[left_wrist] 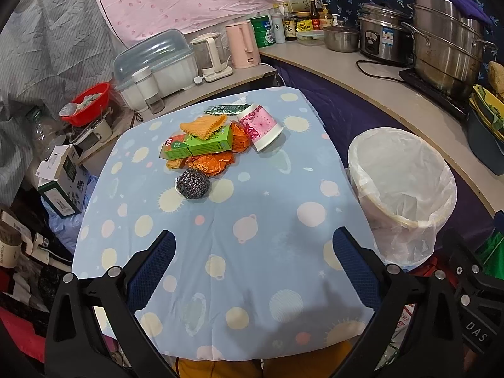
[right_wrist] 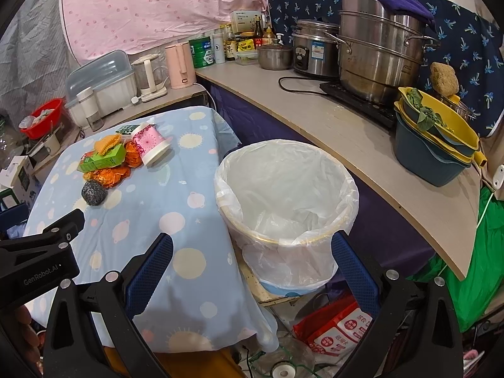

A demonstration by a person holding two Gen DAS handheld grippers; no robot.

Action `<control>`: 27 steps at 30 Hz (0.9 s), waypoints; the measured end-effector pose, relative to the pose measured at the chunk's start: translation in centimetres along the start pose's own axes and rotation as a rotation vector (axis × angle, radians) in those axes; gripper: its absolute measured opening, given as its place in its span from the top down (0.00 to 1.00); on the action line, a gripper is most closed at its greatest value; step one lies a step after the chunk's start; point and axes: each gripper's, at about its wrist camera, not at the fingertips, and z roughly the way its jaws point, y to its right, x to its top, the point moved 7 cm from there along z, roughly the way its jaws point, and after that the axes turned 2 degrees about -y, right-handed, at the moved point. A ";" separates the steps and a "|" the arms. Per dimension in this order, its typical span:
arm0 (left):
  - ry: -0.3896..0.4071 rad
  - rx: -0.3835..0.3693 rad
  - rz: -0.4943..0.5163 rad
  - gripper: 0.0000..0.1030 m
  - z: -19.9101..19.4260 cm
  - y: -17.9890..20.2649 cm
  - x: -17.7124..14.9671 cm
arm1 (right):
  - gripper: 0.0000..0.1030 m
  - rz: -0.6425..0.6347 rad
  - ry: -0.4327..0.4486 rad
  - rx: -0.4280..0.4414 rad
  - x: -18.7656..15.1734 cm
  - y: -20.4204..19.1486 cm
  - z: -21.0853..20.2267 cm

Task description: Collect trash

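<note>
A pile of trash lies at the far end of the blue planet-print table (left_wrist: 252,220): a green carton (left_wrist: 198,146), an orange ridged piece (left_wrist: 203,126), an orange crumpled wrapper (left_wrist: 217,160), a steel scrubber ball (left_wrist: 192,183), a pink paper cup (left_wrist: 260,127) on its side and a dark green packet (left_wrist: 228,109). The pile also shows in the right wrist view (right_wrist: 107,157). A white-lined bin (left_wrist: 403,195) (right_wrist: 286,201) stands right of the table. My left gripper (left_wrist: 253,267) is open and empty over the near table. My right gripper (right_wrist: 252,271) is open and empty before the bin.
A counter (right_wrist: 330,126) runs along the right with steel pots (right_wrist: 378,47), a rice cooker, bottles and stacked basins (right_wrist: 438,138). Kettles and a lidded dish rack (left_wrist: 157,63) stand behind the table. Boxes and a red bowl (left_wrist: 88,102) crowd the left.
</note>
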 end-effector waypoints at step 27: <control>0.006 0.004 0.008 0.07 -0.6 0.7 -0.3 | 0.06 0.008 0.017 0.002 0.1 0.7 -1.0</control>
